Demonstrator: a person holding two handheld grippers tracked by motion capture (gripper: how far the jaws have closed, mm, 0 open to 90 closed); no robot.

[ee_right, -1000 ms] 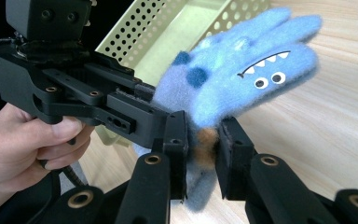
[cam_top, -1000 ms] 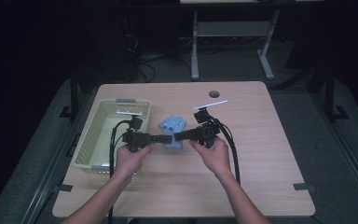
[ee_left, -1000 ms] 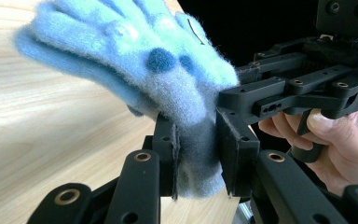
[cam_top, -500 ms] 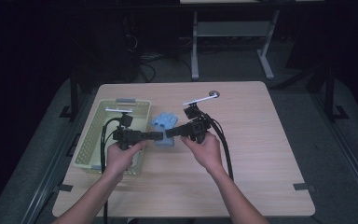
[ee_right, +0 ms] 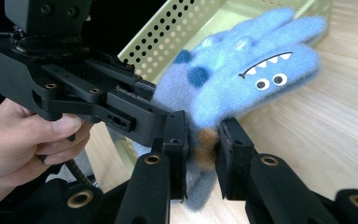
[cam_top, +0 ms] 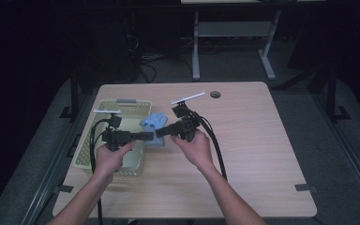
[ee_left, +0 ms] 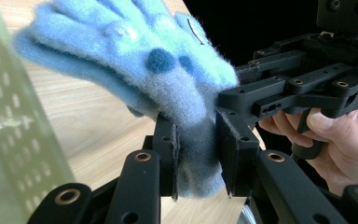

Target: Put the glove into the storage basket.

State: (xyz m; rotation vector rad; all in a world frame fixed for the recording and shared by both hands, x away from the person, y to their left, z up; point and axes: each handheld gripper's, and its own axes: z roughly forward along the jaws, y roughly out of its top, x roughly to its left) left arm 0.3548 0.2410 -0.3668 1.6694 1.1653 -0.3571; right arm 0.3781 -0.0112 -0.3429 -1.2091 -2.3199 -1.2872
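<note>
High view: both hands reach in from below, and the left gripper [cam_top: 151, 136] and right gripper [cam_top: 161, 132] point at each other. Each one's jaws are clamped on the cuff of the fuzzy blue glove [cam_top: 153, 127], held just beside the yellow basket [cam_top: 122, 110] on the table [cam_top: 253, 154].
</note>
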